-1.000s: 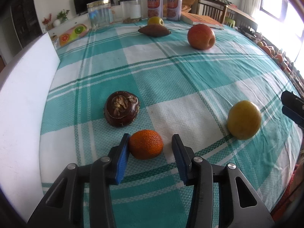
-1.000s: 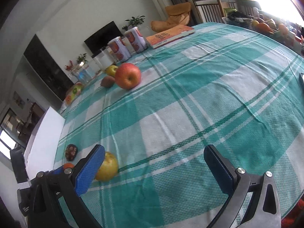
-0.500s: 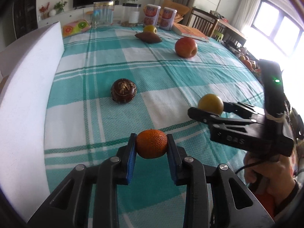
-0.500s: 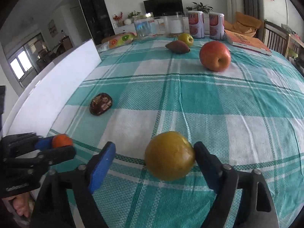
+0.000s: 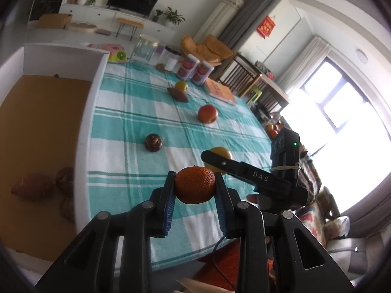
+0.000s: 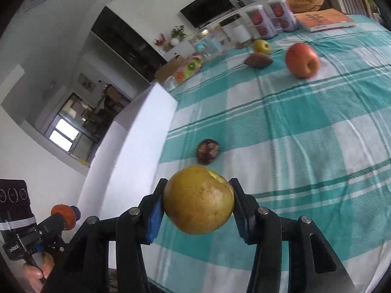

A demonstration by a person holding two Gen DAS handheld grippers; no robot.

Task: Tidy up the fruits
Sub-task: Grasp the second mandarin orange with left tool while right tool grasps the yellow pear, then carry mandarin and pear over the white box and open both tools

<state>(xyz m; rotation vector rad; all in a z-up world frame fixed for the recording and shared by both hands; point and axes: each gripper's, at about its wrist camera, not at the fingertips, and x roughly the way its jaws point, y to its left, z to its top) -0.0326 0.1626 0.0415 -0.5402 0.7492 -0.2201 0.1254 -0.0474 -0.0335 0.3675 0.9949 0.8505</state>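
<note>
Holding both fruits aloft over the counter (image 6: 305,127): your left gripper (image 5: 195,190) jaws clamp the orange (image 5: 195,187), your right gripper (image 6: 198,202) jaws clamp the yellow pear (image 6: 198,199). Both grips sit across the widest part. Pear looks heavier and smooth-skinned, likely bruisable; keep pressure modest toward the white box (image 5: 80,131).

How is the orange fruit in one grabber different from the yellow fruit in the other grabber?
The orange is deep orange with bumpy, dotted skin; the yellow pear is golden, smoother and finely speckled. The orange sits in the left gripper; the pear sits in the right gripper. The pear spreads its fingers wider, so it looks bigger. Both are roundish and held up off the checked tablecloth.
</note>
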